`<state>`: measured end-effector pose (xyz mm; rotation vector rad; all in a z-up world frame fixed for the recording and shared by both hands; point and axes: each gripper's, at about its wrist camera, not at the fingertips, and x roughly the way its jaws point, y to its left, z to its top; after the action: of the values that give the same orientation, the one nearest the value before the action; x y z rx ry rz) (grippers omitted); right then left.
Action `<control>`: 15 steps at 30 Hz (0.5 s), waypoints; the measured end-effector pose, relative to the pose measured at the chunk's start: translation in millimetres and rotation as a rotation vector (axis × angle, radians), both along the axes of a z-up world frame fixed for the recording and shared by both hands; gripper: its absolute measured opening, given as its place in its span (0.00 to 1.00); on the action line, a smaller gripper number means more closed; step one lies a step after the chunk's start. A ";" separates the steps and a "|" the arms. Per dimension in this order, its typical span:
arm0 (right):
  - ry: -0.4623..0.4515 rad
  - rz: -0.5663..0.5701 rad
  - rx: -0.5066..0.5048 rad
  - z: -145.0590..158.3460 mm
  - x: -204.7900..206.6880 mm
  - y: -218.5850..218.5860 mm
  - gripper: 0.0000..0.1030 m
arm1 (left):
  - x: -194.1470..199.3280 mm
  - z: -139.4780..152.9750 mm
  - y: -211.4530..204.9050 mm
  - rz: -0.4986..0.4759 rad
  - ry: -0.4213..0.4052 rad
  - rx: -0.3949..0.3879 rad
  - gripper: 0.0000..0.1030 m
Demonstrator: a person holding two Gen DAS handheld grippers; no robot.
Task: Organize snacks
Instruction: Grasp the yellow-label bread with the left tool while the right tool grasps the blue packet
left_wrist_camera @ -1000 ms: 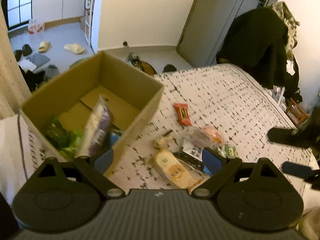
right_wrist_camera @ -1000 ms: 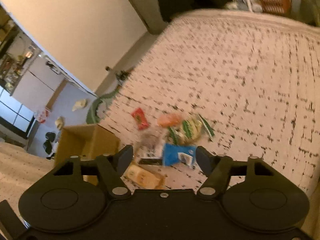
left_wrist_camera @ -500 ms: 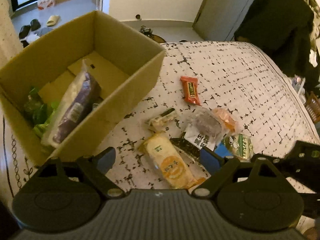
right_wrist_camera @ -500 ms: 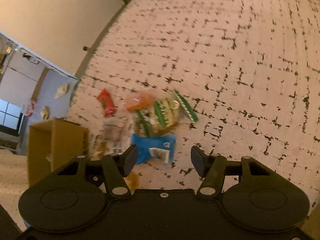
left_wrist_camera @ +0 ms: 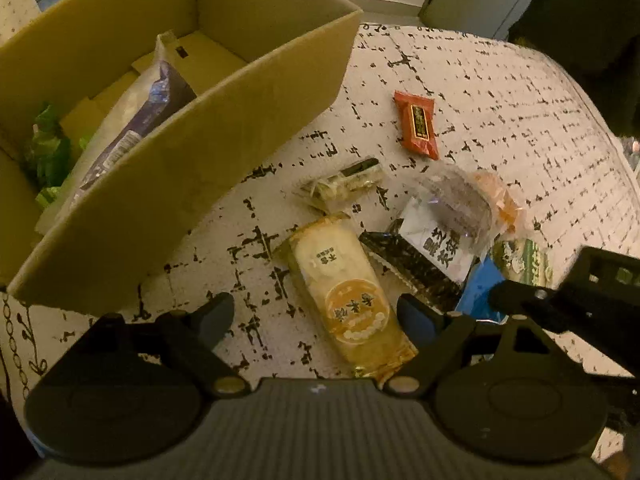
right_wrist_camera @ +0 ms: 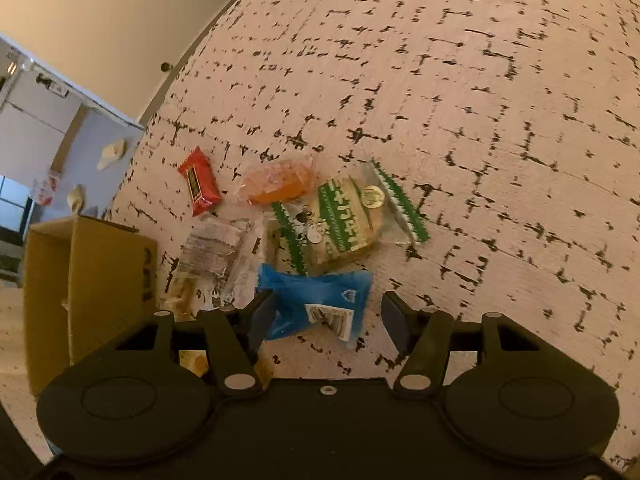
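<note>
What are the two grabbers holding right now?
Nothing. The left gripper is open above the yellow packet; the right gripper is open around the blue packet.

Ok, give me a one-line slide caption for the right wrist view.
Open right hand-held gripper poised over a blue packet among loose snacks on the patterned cloth, cardboard box at left.

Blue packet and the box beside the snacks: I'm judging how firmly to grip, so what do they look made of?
The blue packet looks like thin glossy plastic film: it shines, wrinkles and has crimped ends, so probably soft. The box looks like plain brown corrugated cardboard, matte, with folded flaps and stiff straight walls.
</note>
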<state>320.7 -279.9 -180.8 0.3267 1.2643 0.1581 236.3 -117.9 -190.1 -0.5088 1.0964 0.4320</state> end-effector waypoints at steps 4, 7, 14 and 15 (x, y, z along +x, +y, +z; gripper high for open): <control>-0.013 -0.028 -0.014 0.4 -2.8 0.9 0.35 | 0.2 -1.7 -2.8 -0.003 0.005 0.018 0.71; -0.030 -0.034 -0.009 8.3 -6.3 -0.2 0.31 | -2.5 2.5 -3.8 -0.049 -0.011 0.044 0.37; -0.088 -0.042 0.027 35.3 -20.6 -9.4 0.28 | -12.8 13.5 4.9 -0.080 -0.031 0.004 0.33; -0.097 -0.042 0.031 38.8 -23.0 -10.4 0.28 | -14.9 17.3 5.4 -0.080 -0.039 0.006 0.32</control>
<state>297.7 -290.3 -142.0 0.3677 1.1591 0.1554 221.3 -112.6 -172.8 -0.4649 1.0736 0.3536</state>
